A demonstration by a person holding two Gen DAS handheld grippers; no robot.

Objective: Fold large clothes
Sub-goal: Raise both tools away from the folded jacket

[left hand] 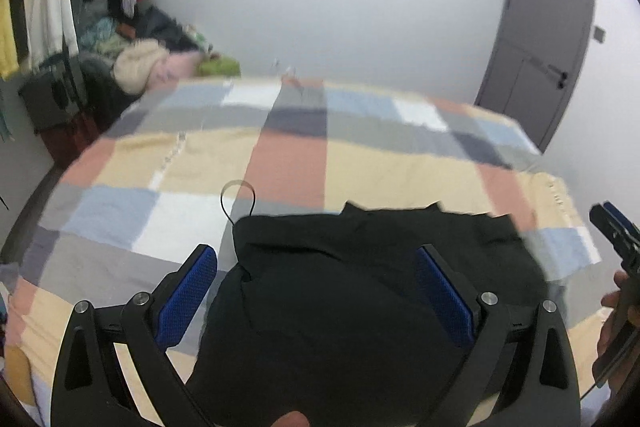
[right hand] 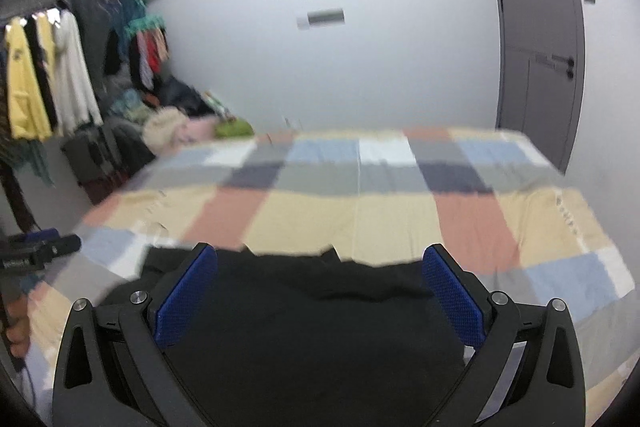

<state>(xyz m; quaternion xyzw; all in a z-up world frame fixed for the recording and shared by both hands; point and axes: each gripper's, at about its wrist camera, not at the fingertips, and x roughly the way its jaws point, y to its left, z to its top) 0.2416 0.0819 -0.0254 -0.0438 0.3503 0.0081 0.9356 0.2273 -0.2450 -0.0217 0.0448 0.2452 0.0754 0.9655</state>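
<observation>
no readable text — small white lettering on the left gripper point(right hand: 36, 253), too blurred

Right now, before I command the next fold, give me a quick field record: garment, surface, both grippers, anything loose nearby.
garment: black garment, bunched on the near part of the bed, not flat
surface: checked bedspread, bare beyond the garment
left gripper: open, above the garment, gripping nothing
right gripper: open, above the garment's far edge, gripping nothing
loose item: thin cord loop at the garment's far left corner
background: clothes pile on the floor, grey door
</observation>
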